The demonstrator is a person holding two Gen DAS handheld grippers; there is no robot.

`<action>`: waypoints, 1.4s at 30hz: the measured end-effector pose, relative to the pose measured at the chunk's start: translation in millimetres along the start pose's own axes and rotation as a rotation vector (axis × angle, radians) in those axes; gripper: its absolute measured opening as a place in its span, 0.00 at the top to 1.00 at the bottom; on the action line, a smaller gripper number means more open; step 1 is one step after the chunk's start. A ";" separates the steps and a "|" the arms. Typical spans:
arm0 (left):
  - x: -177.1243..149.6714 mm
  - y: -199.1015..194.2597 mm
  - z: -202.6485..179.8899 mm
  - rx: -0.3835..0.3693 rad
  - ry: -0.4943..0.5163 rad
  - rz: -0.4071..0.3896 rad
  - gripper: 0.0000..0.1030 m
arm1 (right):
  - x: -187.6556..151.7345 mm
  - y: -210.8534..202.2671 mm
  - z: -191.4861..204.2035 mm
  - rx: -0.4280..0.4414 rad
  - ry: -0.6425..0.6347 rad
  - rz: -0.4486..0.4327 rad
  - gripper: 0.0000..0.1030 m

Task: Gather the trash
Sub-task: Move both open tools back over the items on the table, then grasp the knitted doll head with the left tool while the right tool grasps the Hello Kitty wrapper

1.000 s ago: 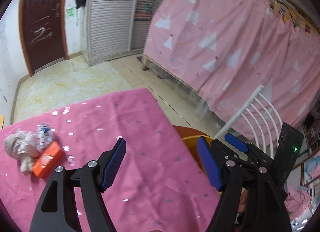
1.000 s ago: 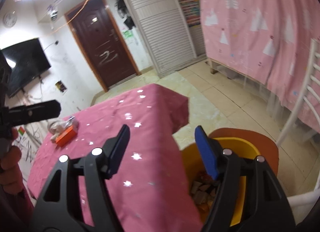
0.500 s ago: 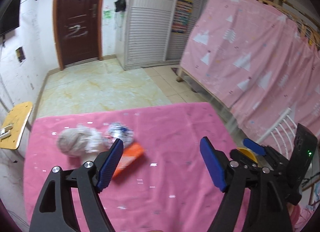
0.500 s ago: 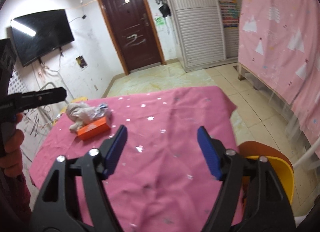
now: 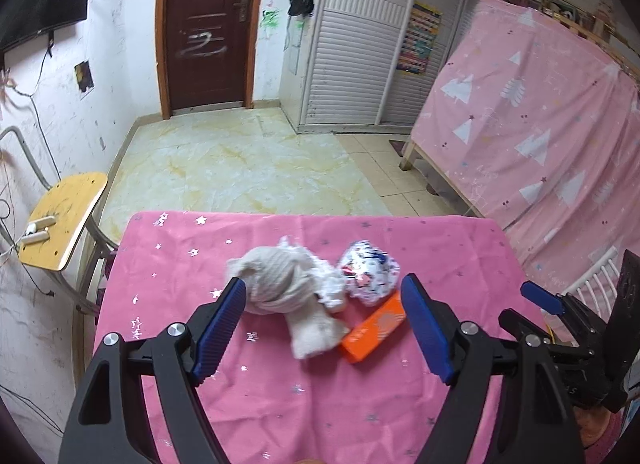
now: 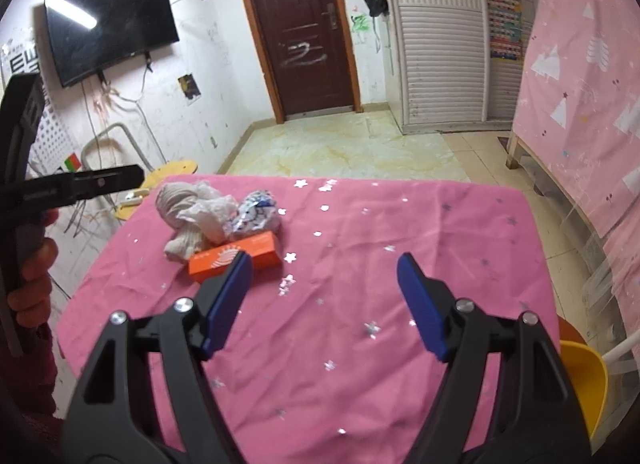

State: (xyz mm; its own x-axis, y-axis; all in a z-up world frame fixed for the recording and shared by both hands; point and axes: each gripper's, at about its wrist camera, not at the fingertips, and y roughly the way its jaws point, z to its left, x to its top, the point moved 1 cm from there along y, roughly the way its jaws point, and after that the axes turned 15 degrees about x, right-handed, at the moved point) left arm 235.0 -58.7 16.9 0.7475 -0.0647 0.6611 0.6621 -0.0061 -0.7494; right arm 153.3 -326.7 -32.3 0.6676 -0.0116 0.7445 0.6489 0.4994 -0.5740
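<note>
Swinging away from the bin side of the room, both wrist views now face the pink tablecloth [image 5: 280,404] head-on, where a second ago they looked off its right edge at the yellow bin [image 6: 582,376]. That puts the remaining trash back within reach, so I judge this the approach for another pick.

The trash sits in one cluster toward the far left of the cloth: a cream cloth bundle [image 5: 280,284], a crumpled printed wrapper [image 5: 370,272] touching it, and an orange box [image 5: 374,328] lying against both on the near side.

The left gripper [image 5: 322,328] has been widening over the last second and now stands released, nothing between its blue pads; the cluster shows framed beyond them, not touched. The right gripper [image 6: 324,300] has likewise been opening and is released and empty, its left pad overlapping the orange box in view without clear contact.

Only a sliver of the bin shows at the lower right of the right wrist view; its contents are hidden now.
</note>
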 end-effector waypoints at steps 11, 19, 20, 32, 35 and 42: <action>-5.0 59.5 28.0 -0.033 0.017 0.067 0.30 | 17.4 35.2 19.8 0.000 -0.052 0.042 0.22; -9.3 71.8 19.6 -0.098 0.170 0.037 0.32 | 26.7 59.2 21.2 0.000 -0.059 0.075 0.22; -9.3 73.5 20.3 -0.105 0.177 0.036 0.35 | 27.8 62.0 21.2 -0.001 -0.061 0.080 0.22; -3.8 77.9 18.9 -0.120 0.237 -0.019 0.43 | 46.6 90.7 17.9 0.029 -0.034 0.112 0.22; -3.4 81.0 18.7 -0.111 0.247 -0.021 0.43 | 47.8 100.9 20.1 0.027 -0.043 0.130 0.22; -10.6 86.2 13.3 -0.125 0.279 -0.026 0.47 | 47.6 118.3 20.3 0.037 -0.034 0.154 0.22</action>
State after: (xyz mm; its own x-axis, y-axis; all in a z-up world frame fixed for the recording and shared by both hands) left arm 284.8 -45.2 -54.1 0.6756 -0.3348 0.6568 0.6561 -0.1331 -0.7428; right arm 254.4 -250.6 -57.9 0.7451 0.0963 0.6600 0.5255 0.5245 -0.6699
